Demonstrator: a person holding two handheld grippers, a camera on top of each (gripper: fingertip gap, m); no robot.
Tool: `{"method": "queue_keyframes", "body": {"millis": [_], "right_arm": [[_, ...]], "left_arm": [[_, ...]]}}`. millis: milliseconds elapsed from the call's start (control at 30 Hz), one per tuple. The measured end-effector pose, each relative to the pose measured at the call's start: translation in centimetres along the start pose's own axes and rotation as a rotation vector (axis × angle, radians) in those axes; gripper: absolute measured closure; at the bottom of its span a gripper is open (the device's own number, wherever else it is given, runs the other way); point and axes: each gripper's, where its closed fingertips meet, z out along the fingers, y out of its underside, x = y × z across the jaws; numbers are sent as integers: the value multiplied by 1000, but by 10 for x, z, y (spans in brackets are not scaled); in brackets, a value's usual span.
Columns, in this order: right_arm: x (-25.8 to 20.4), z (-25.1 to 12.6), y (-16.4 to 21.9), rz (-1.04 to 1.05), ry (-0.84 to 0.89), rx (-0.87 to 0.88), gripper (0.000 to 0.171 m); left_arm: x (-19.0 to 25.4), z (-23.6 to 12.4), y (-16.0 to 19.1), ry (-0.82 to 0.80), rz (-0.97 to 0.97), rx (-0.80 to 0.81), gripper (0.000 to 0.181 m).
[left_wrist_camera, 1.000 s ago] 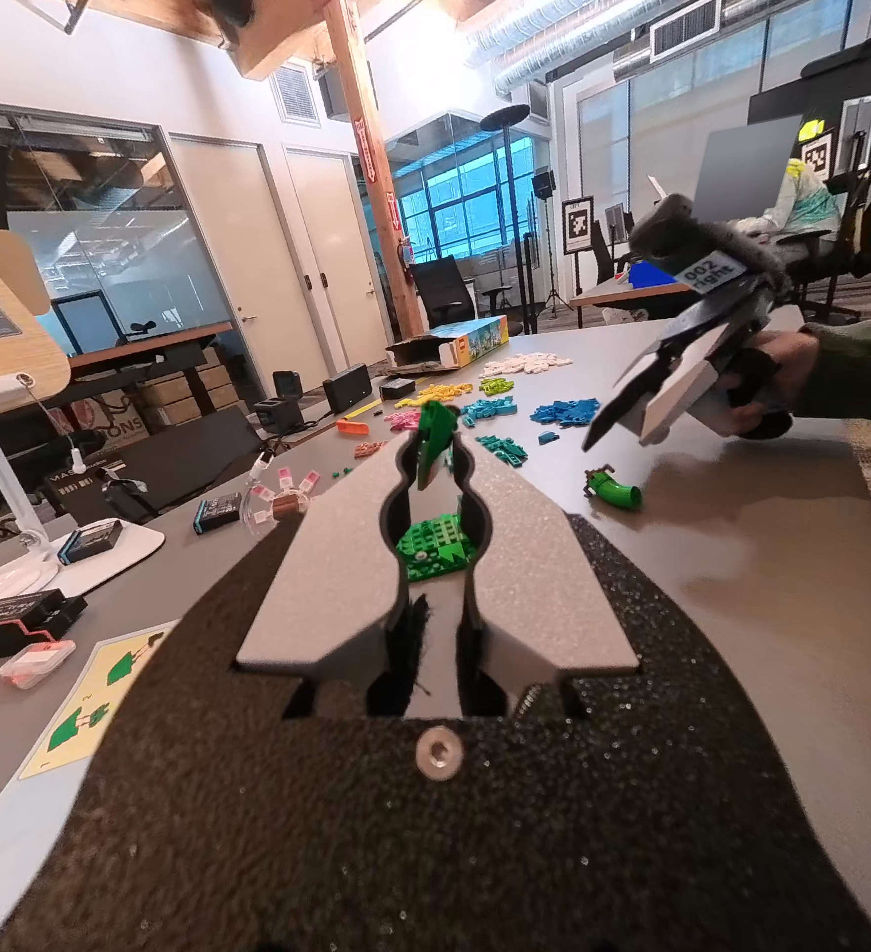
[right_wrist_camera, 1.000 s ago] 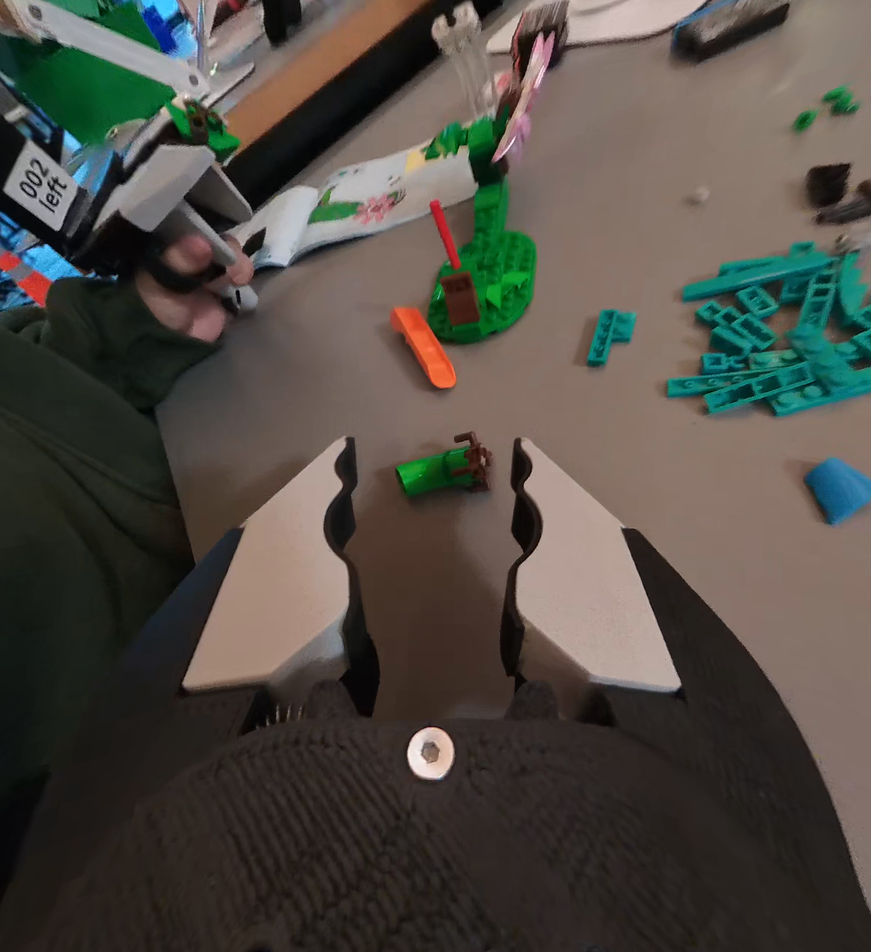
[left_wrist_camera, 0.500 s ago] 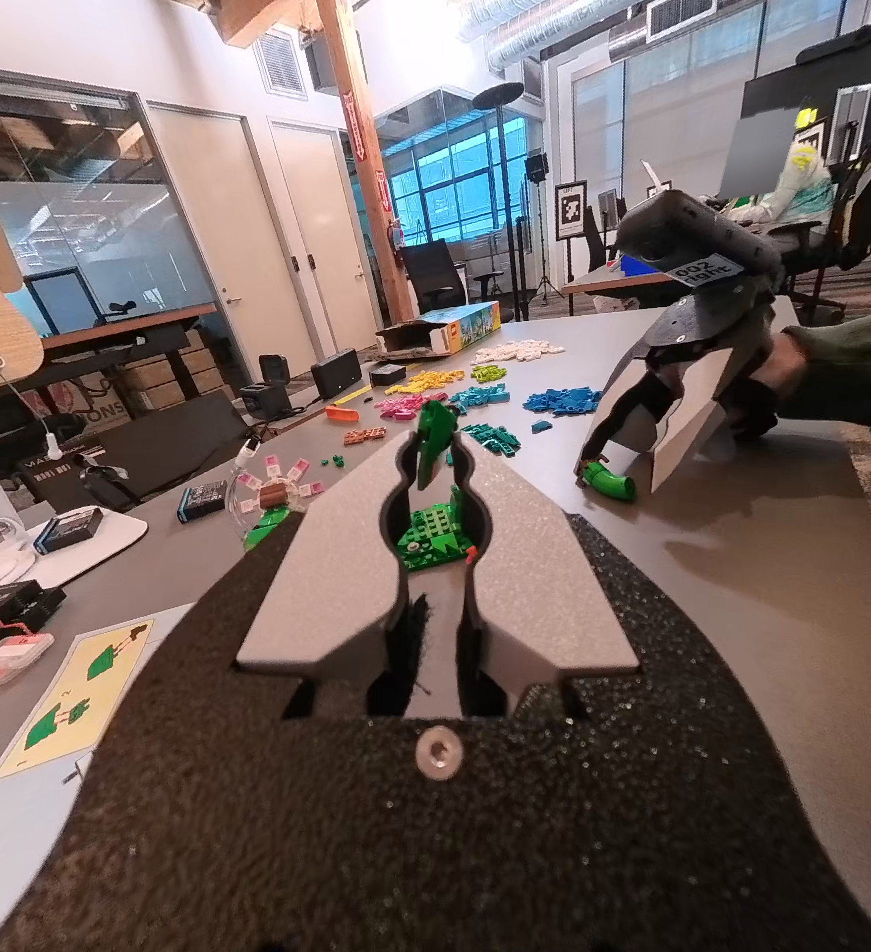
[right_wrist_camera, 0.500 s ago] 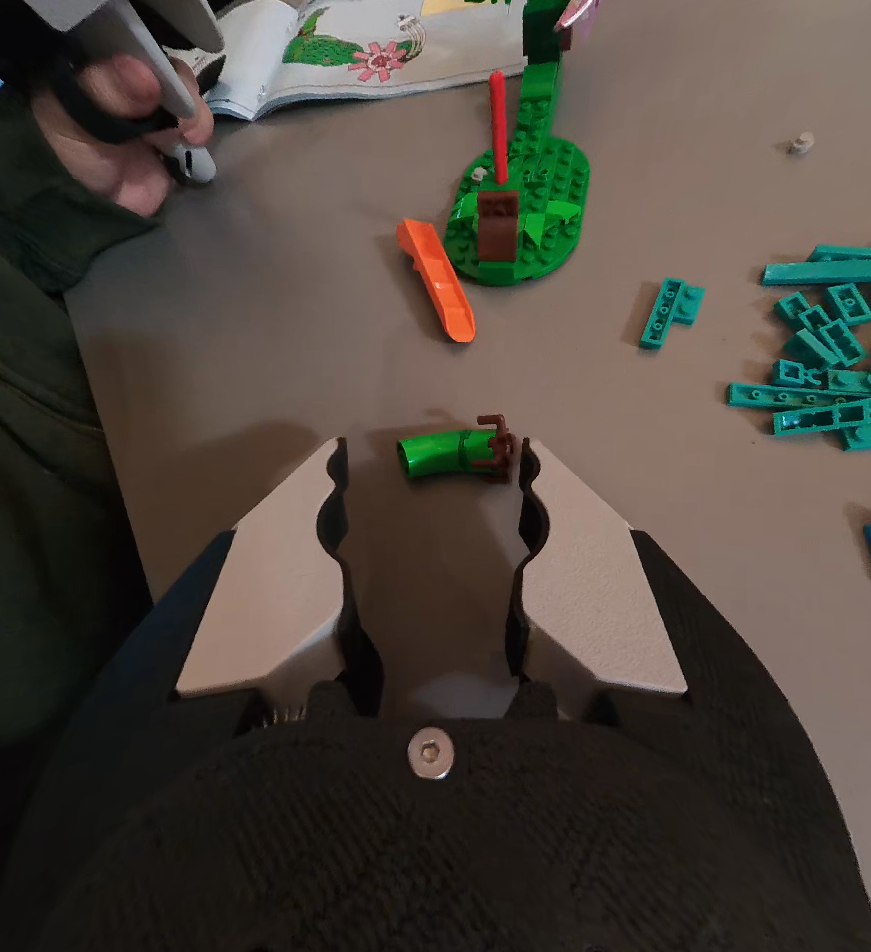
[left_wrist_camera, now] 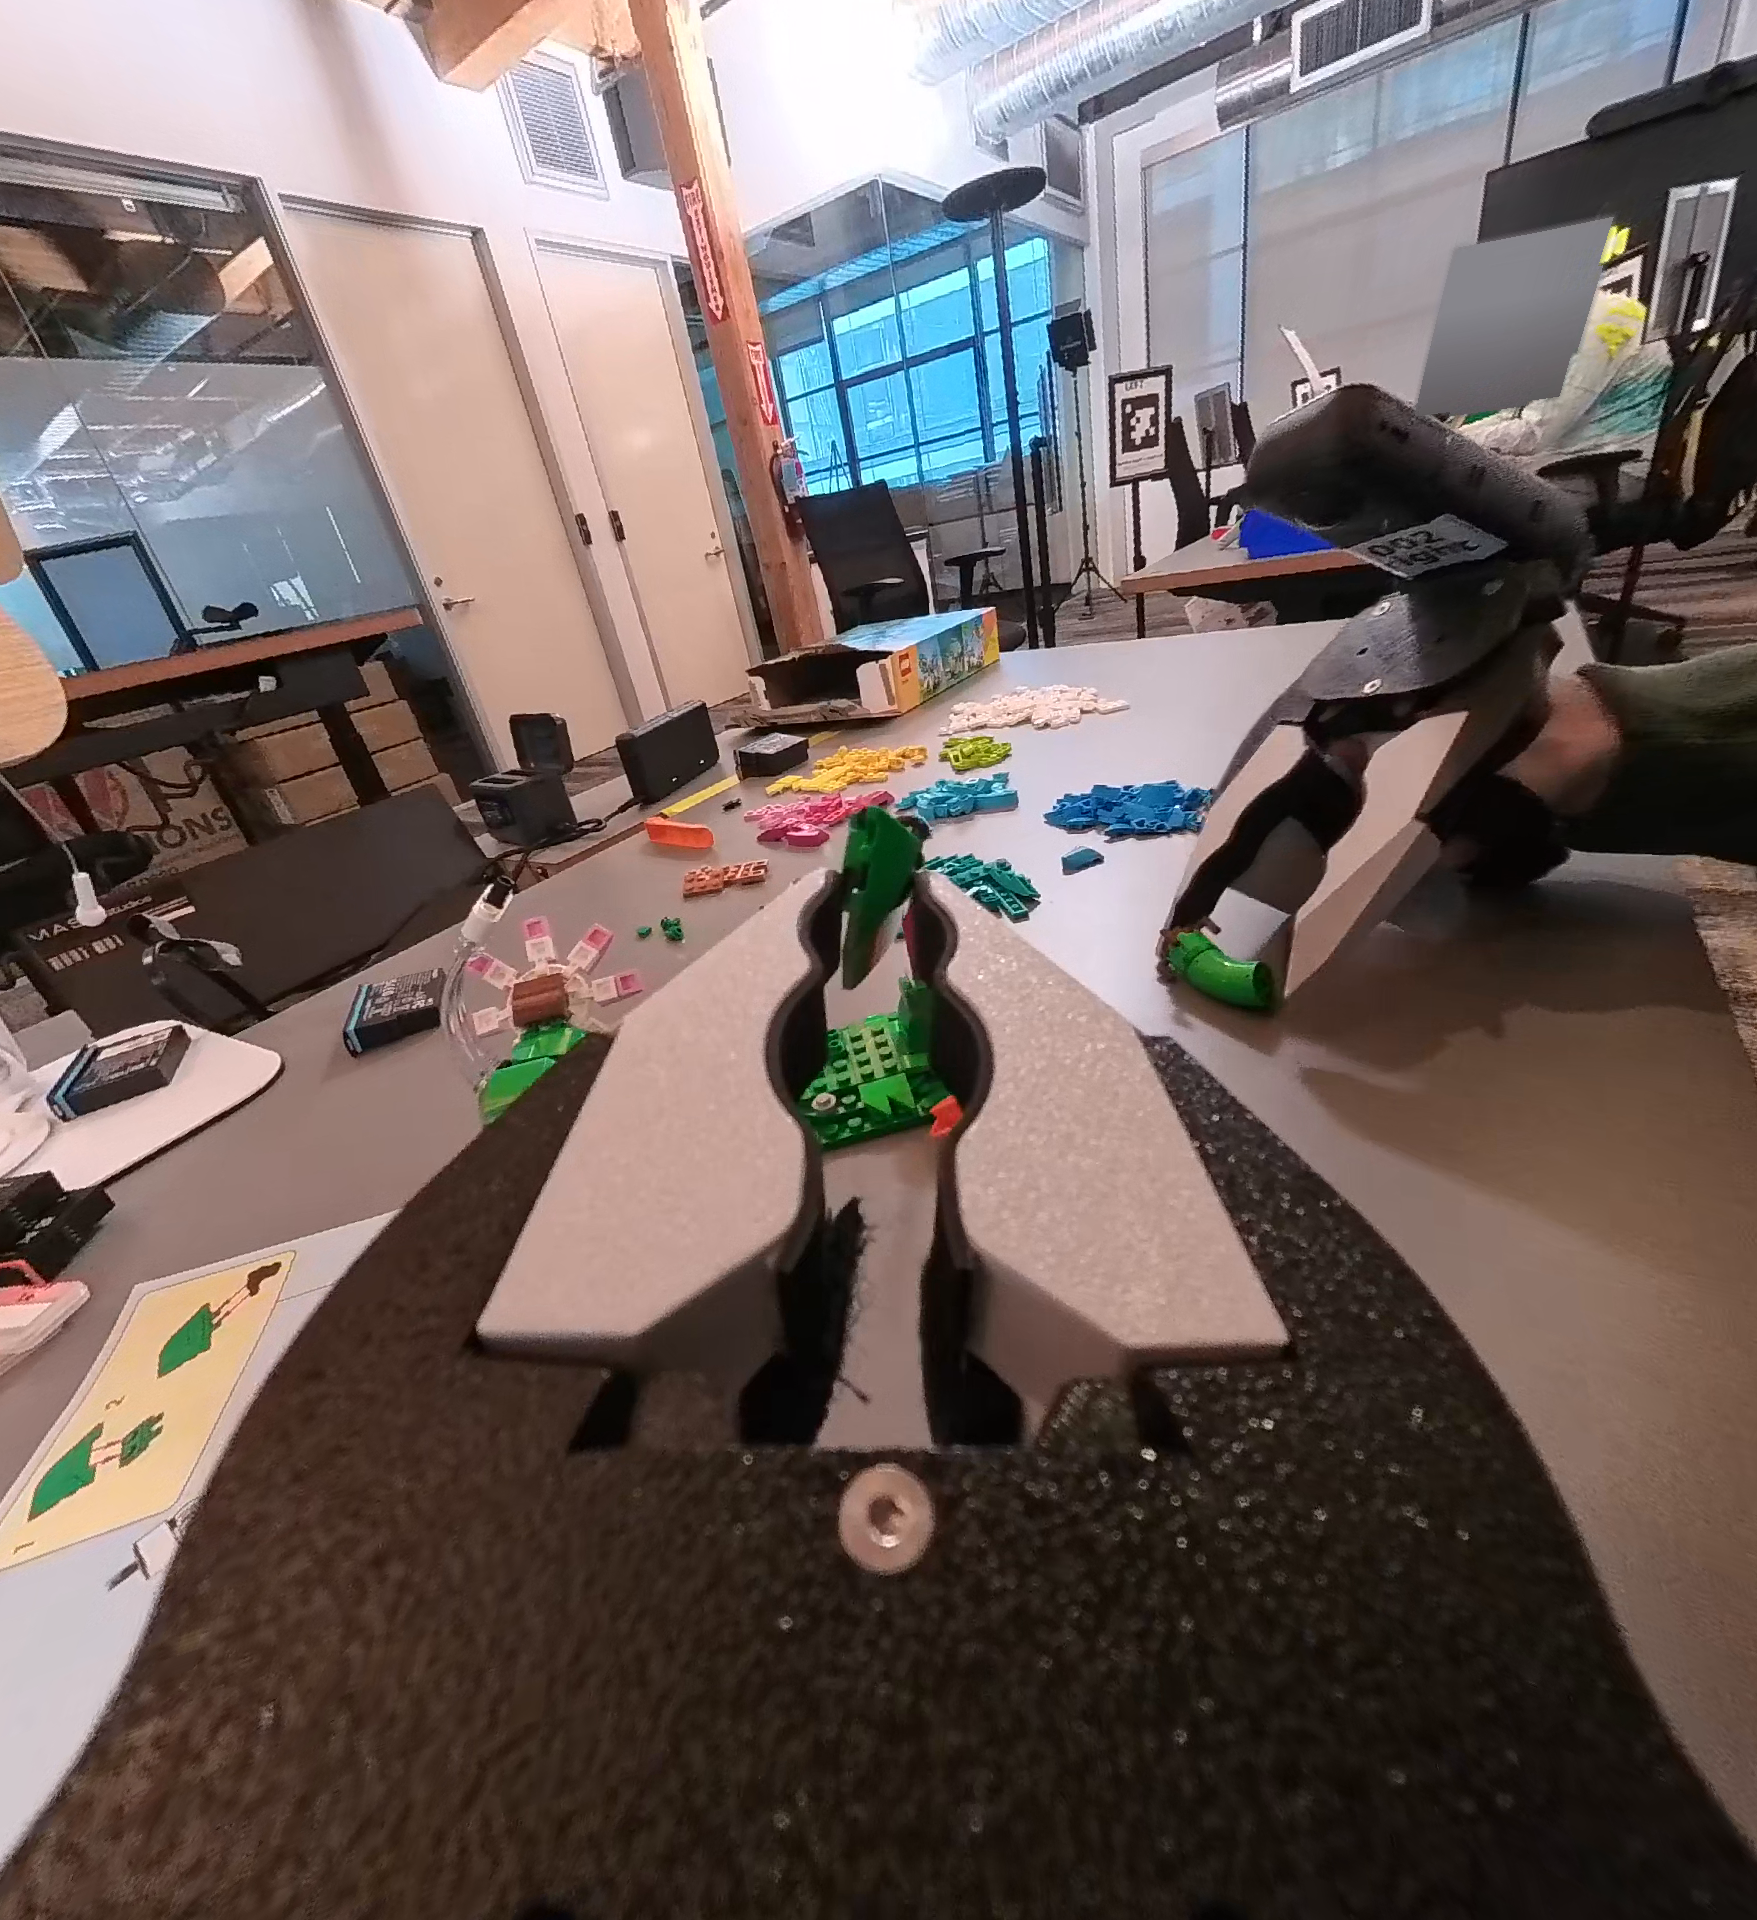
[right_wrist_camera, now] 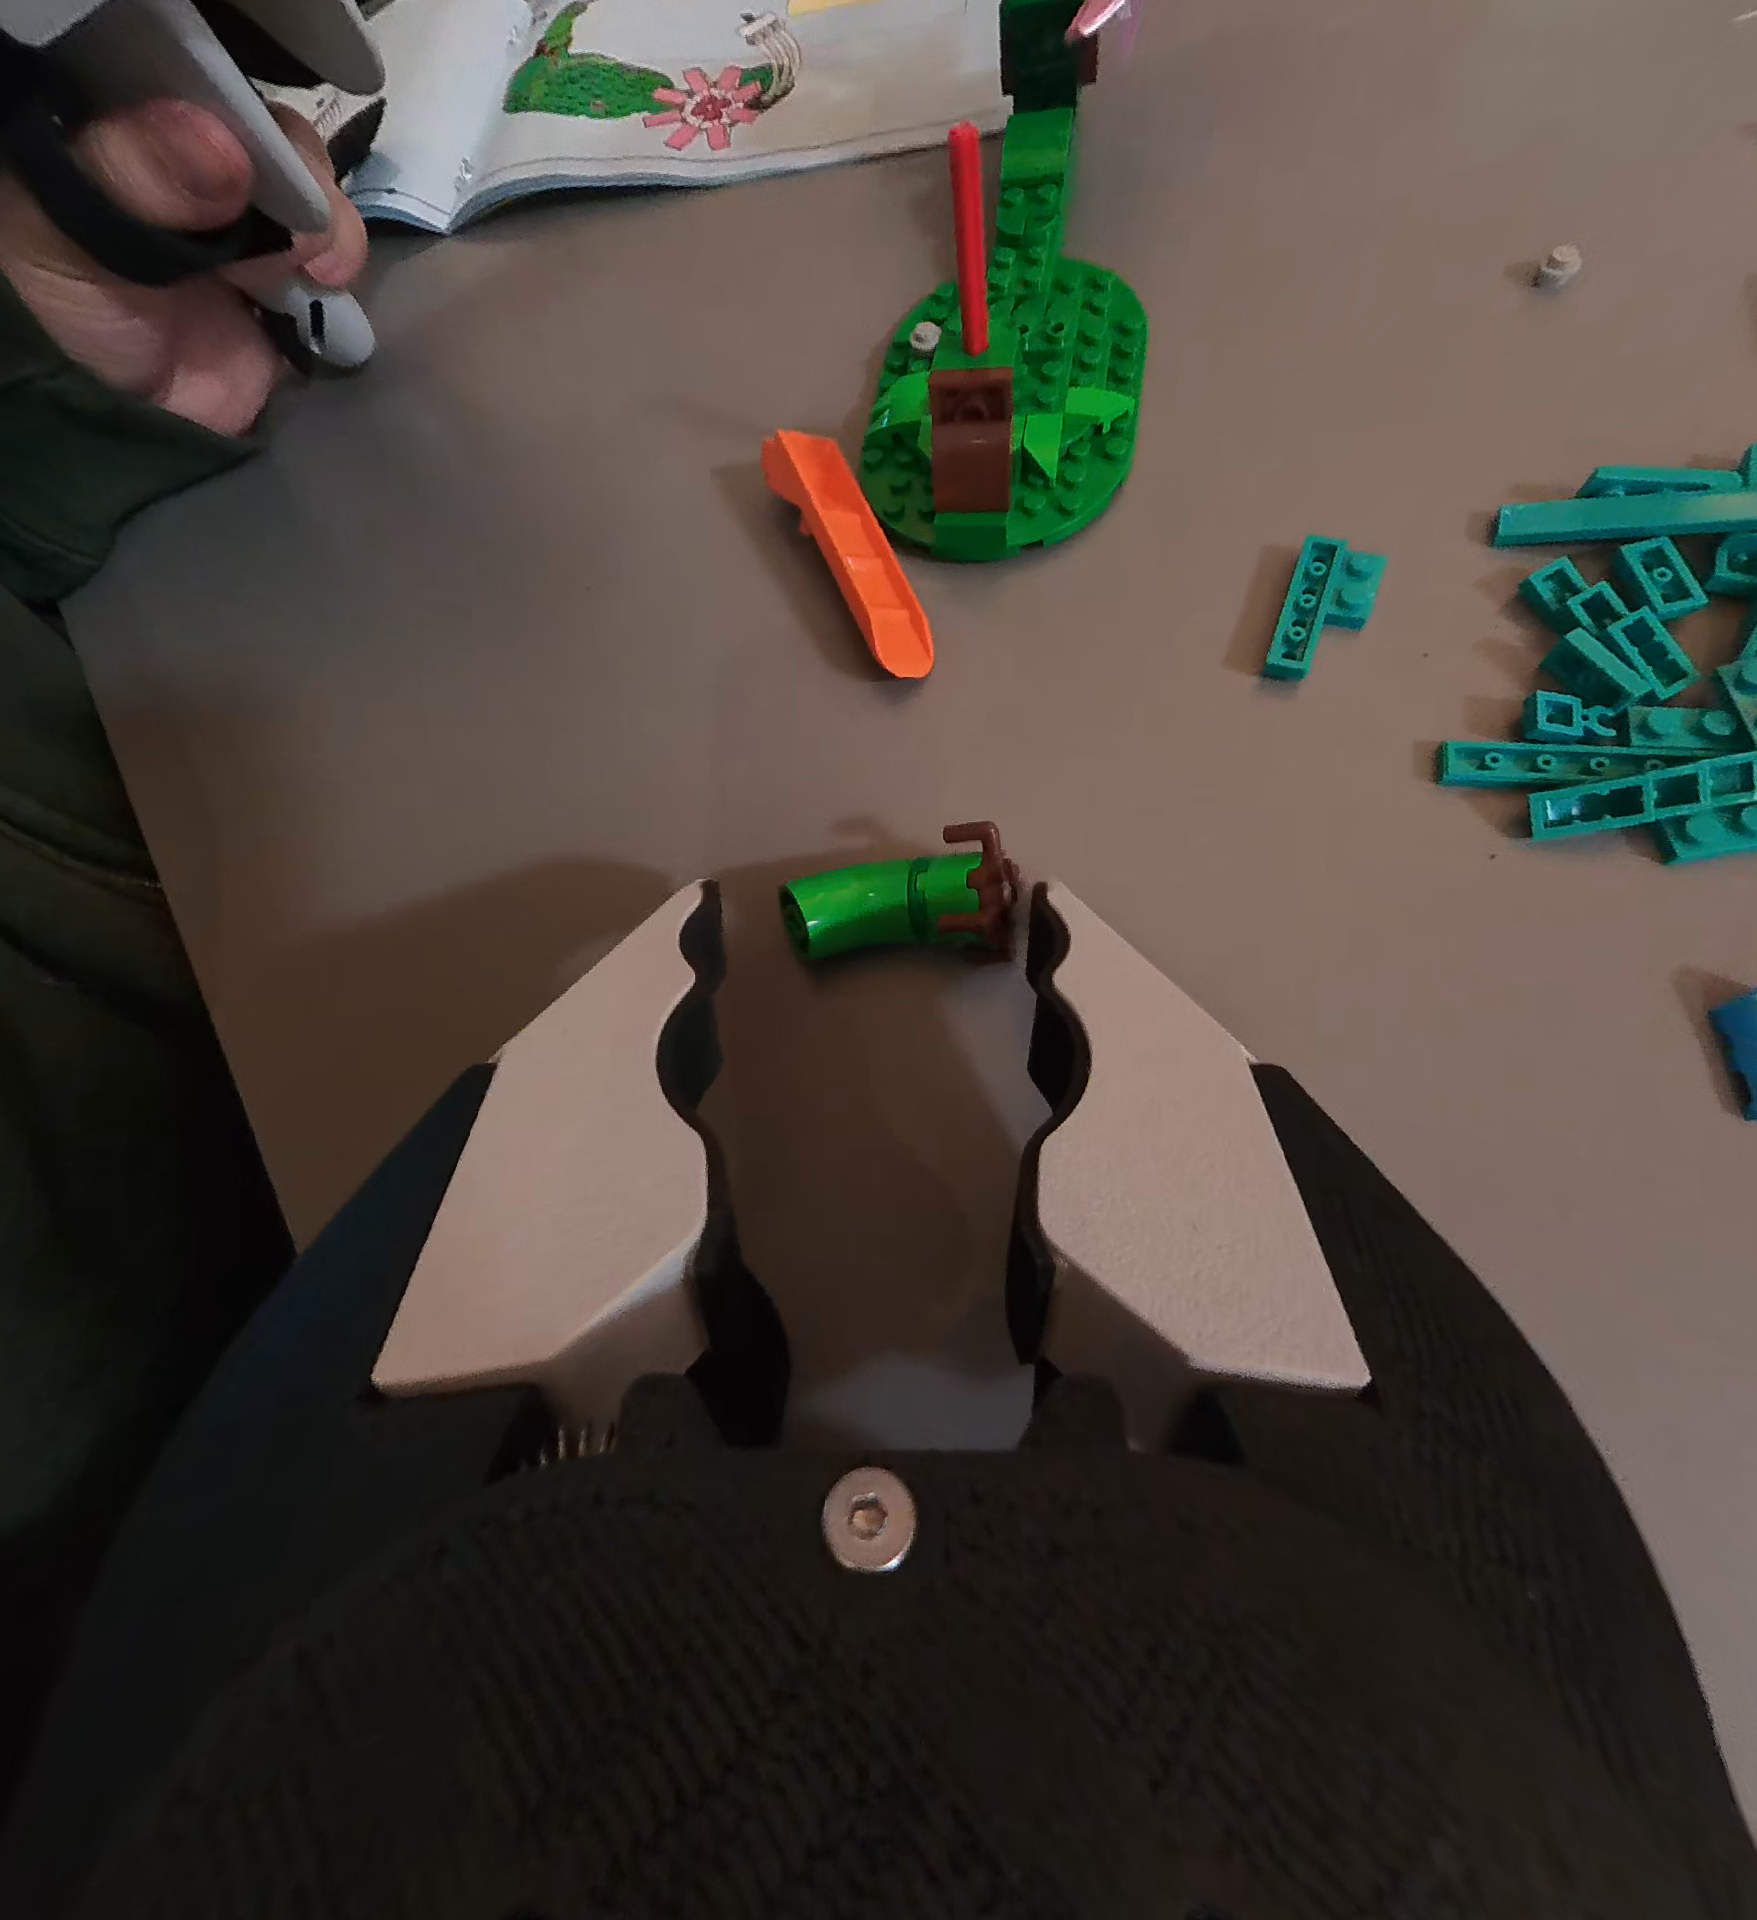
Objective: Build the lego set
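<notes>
**Right gripper poised over curved green piece**

The right gripper is spread wide, tips low at the grey table, with the curved green piece lying just beyond and between them. The left gripper pinches a green leaf piece at its tips. Farther off stands the green base build, an orange piece touching its near-left edge.
</notes>
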Motion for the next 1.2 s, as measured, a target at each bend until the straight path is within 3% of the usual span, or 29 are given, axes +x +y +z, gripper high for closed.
{"method": "queue_keyframes", "body": {"millis": [400, 733, 1000, 1200], "right_arm": [[-3, 4, -7, -61, 60, 14, 127], [-39, 15, -84, -427, 206, 191, 128], [-46, 30, -88, -685, 346, 126, 128], [-44, 31, -88, -733, 422, 110, 128]], "left_arm": [[5, 2, 3, 31, -20, -25, 171], [31, 26, 26, 168, -283, -224, 171], [43, 31, 37, 227, -364, -319, 171], [42, 32, 28, 224, -364, -268, 171]]}}
